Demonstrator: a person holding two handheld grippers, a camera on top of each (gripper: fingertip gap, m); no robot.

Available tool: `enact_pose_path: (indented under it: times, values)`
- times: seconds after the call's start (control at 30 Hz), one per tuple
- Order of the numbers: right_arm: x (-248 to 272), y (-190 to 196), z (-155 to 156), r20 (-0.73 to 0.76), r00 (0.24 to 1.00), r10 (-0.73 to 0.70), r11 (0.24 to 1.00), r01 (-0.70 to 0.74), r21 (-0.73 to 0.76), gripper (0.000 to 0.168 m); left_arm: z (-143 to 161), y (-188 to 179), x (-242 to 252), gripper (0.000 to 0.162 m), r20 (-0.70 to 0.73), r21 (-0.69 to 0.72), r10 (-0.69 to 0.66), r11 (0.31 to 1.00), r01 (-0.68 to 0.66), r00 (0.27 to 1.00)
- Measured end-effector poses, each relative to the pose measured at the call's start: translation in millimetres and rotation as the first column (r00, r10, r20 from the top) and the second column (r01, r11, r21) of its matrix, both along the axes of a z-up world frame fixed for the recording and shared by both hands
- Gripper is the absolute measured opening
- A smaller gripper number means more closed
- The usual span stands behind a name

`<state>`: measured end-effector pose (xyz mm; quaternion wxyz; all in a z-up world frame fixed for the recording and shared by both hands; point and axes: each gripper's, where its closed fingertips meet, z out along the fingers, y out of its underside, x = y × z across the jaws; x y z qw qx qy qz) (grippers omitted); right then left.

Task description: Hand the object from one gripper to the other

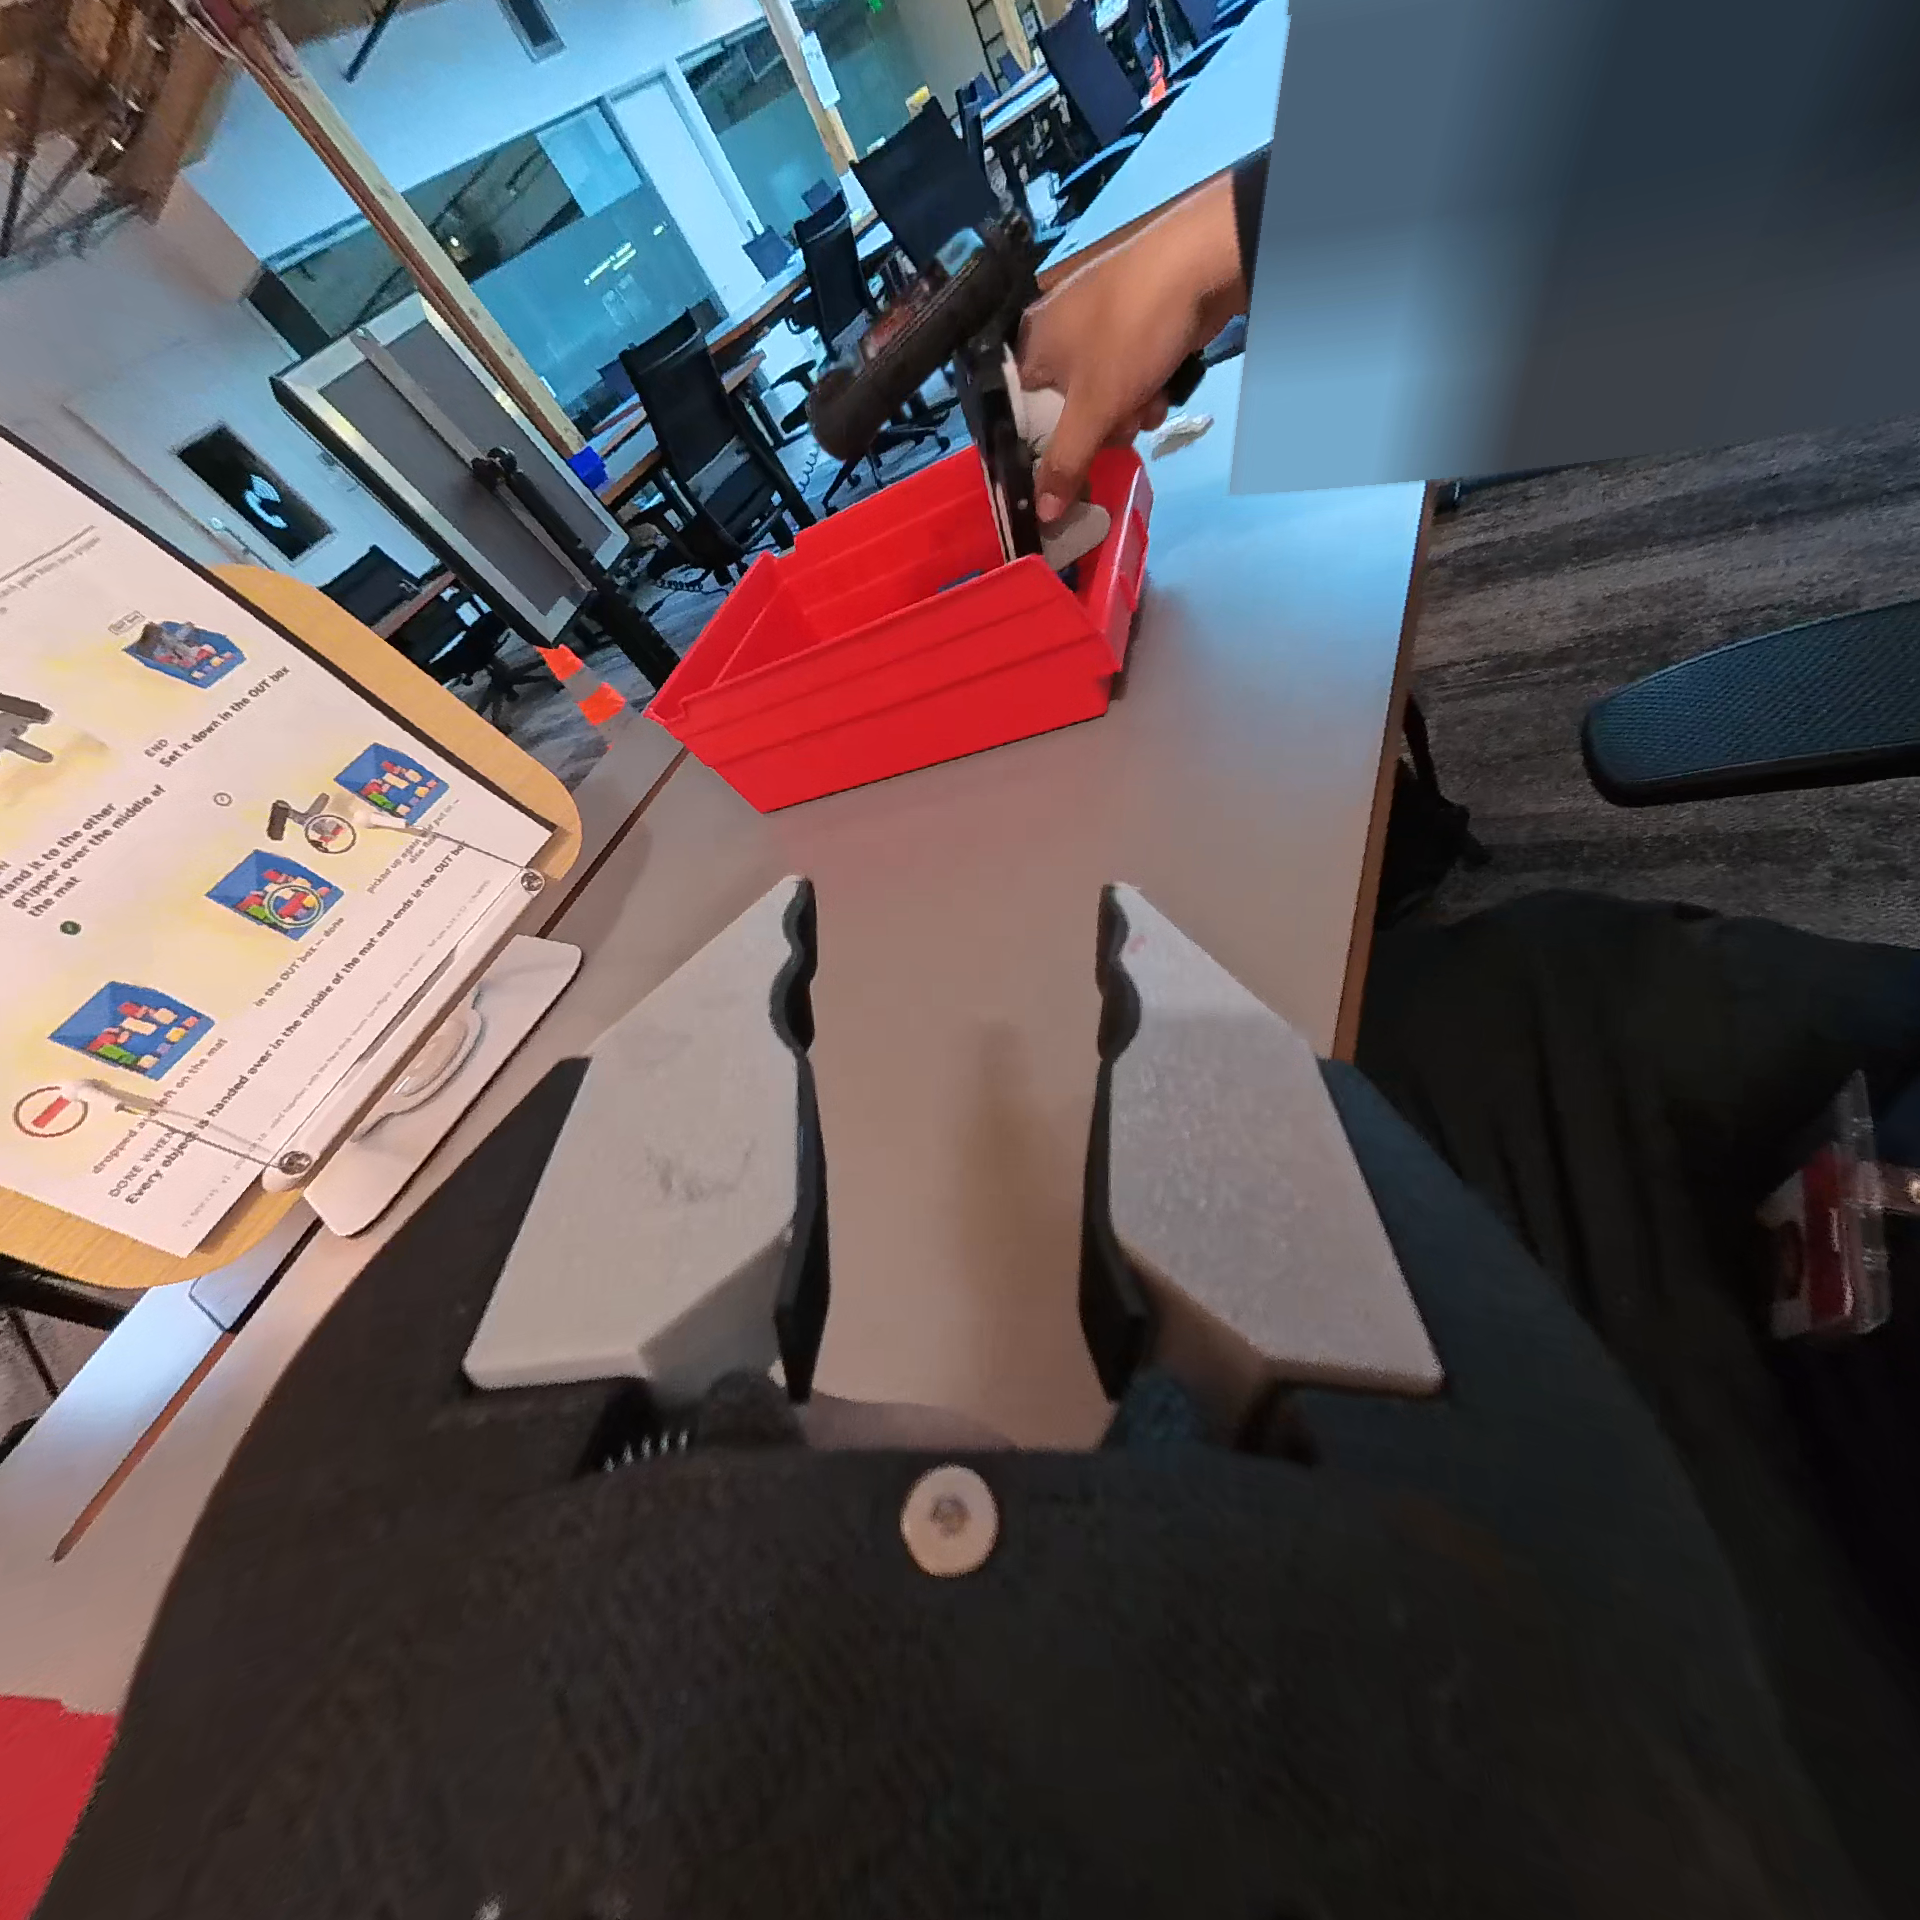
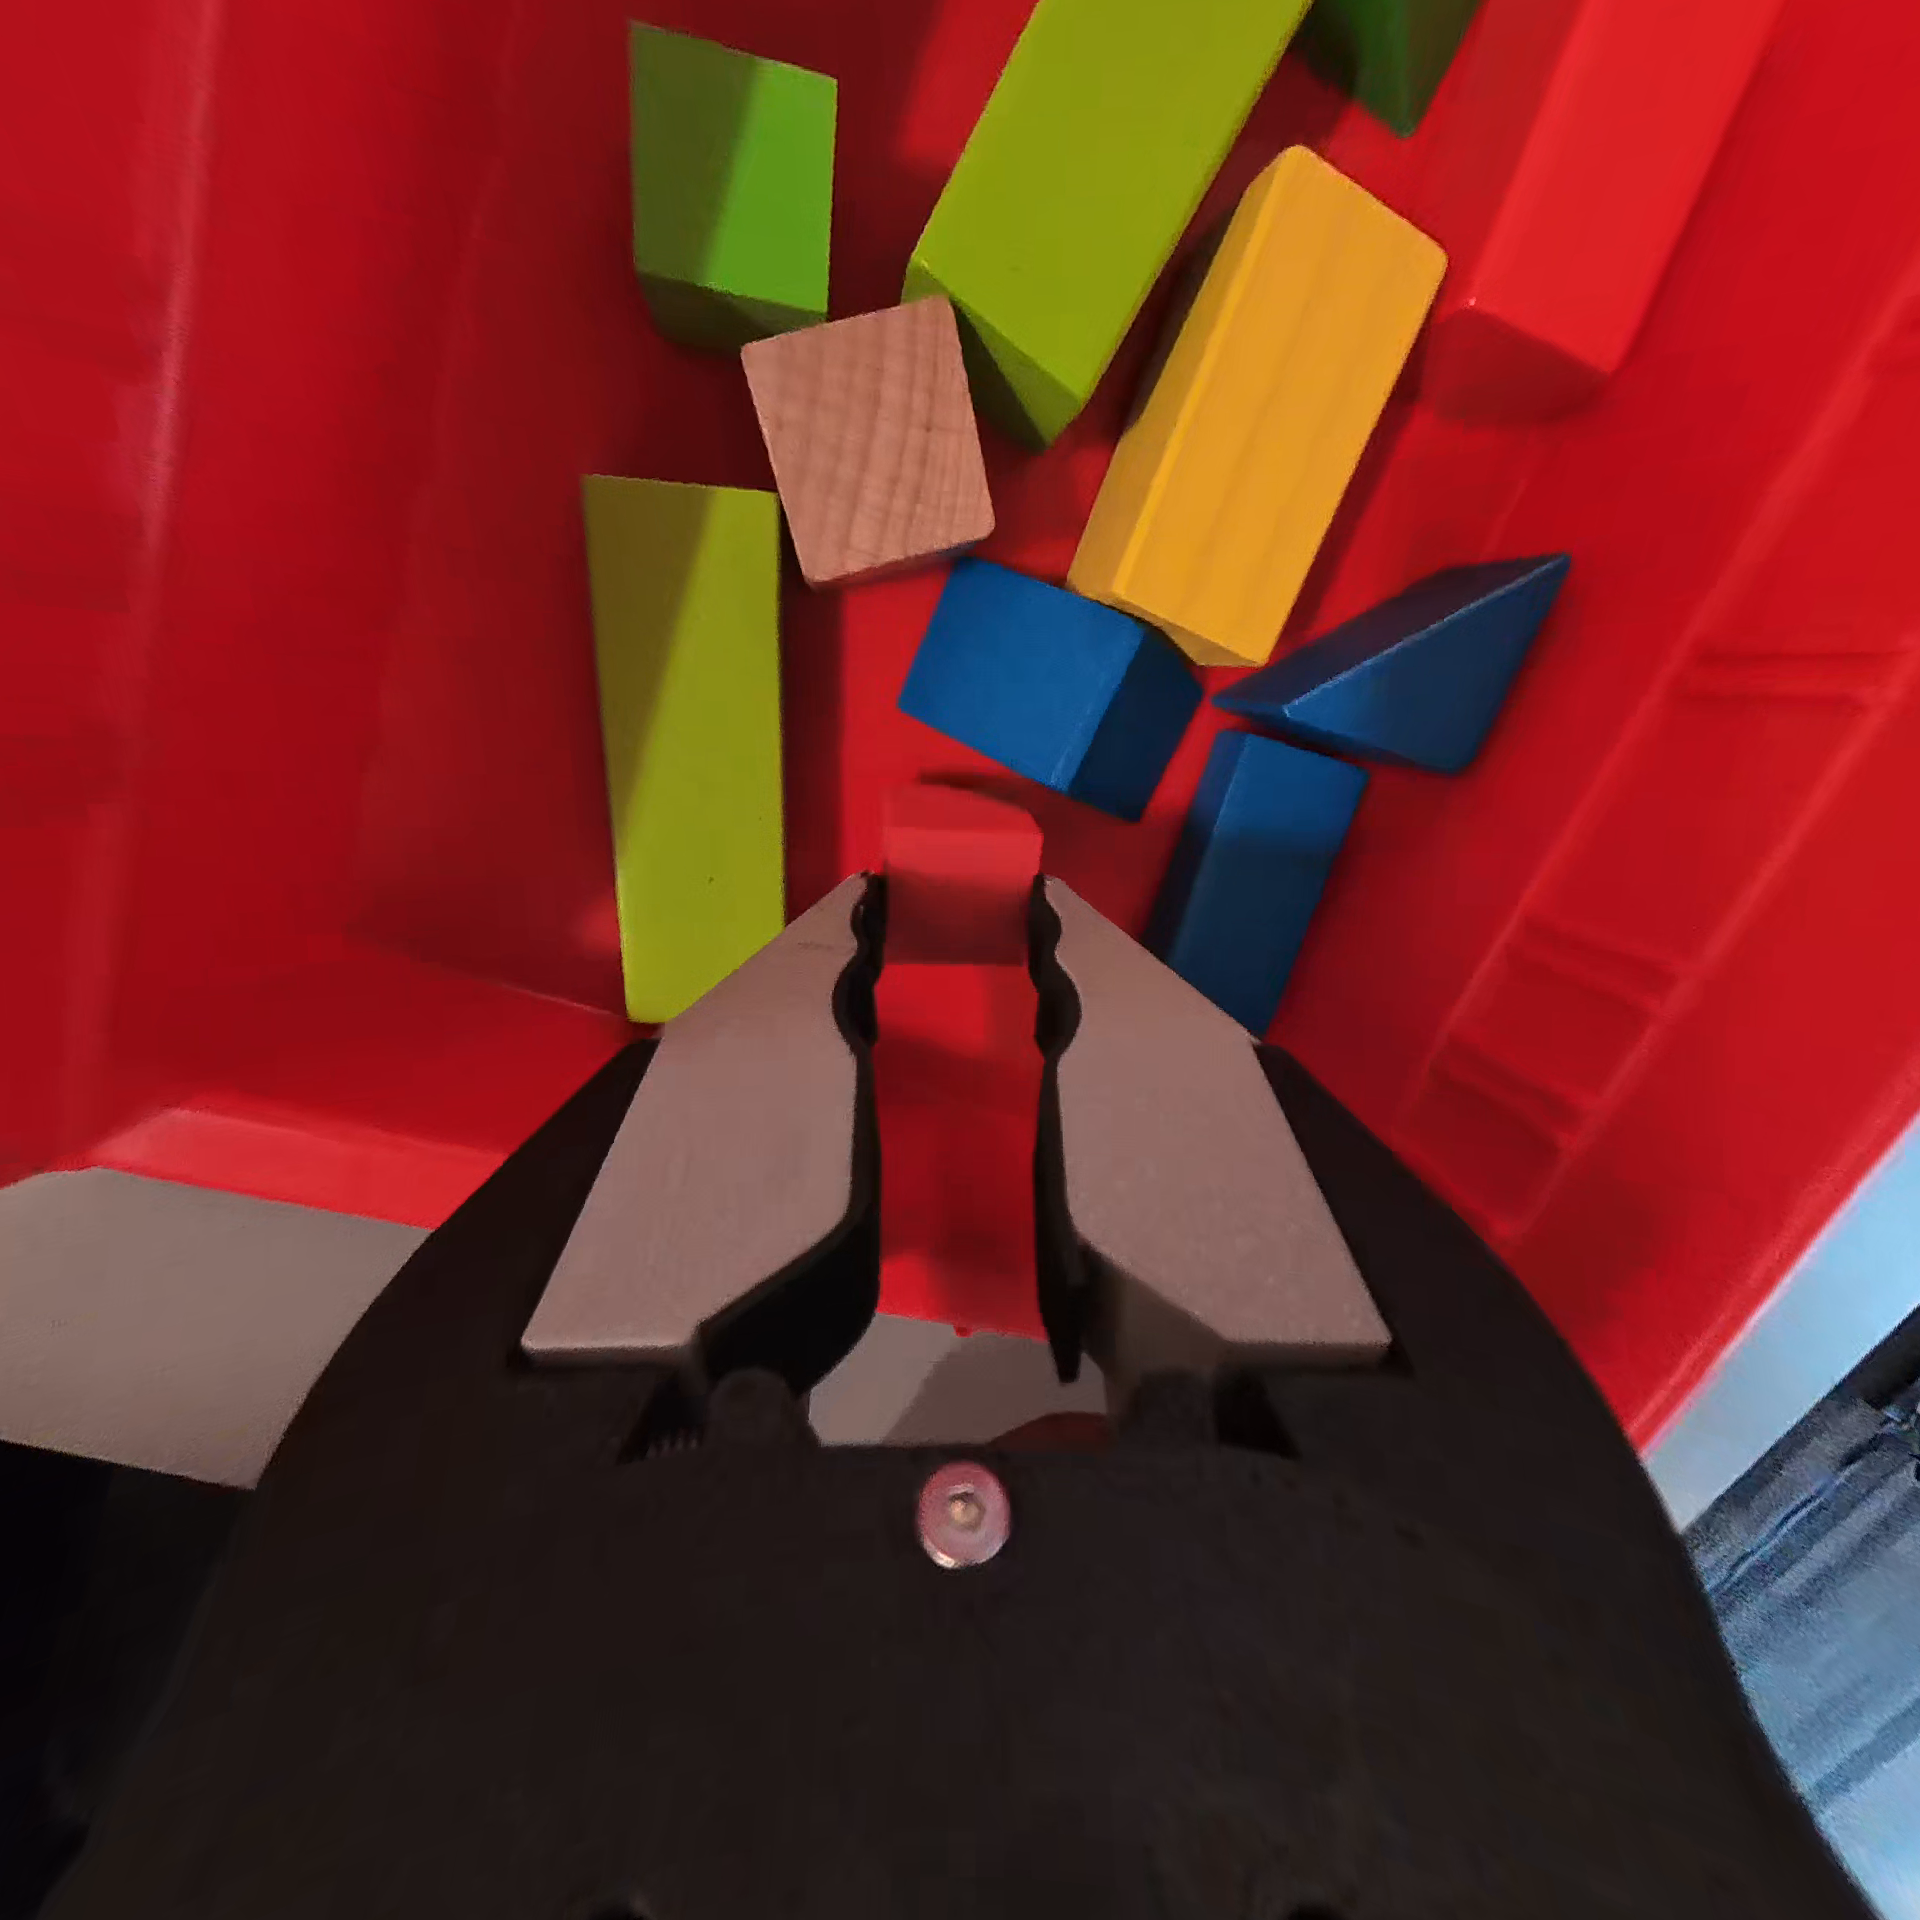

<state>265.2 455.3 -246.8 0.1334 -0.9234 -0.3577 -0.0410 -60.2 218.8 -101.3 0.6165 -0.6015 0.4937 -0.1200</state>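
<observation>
My right gripper [image 2: 956, 896] is down inside the red bin [image 2: 260, 520]. Its fingertips are closed against both sides of a small red block [image 2: 961, 836] near the bin floor. In the left wrist view a hand holds that gripper's black body [image 1: 992, 416], which dips into the red bin [image 1: 894, 675] at the far end of the grey table [image 1: 956, 831]; its tips are hidden by the bin wall. My left gripper [image 1: 956, 899] is open and empty, hovering over the table well short of the bin.
Several loose blocks lie in the bin: a lime-green bar [image 2: 696, 748], a natural wood cube [image 2: 868, 442], a yellow bar [image 2: 1257, 405], and blue blocks [image 2: 1039, 681]. An instruction sheet on a stand [image 1: 260, 883] is at the left. The table edge [image 1: 1387, 779] and a chair armrest [image 1: 1766, 696] are at the right. The grippers' ends are close to 45 cm from one another. From my right tips it is roughly 4 cm to the lime-green bar [image 2: 696, 748]; from my left, 40 cm.
</observation>
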Motion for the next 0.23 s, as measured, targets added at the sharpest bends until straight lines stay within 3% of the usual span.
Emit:
enact_pose_path:
  times: [0.23]
  values:
    - [-17, -5, 4, -0.087, 0.996, 0.015, 1.0, -0.013, 0.02, 0.028, -1, 12, -27, 0.052, -0.021, -0.01, 0.096, 0.995, -0.096, 0.995]
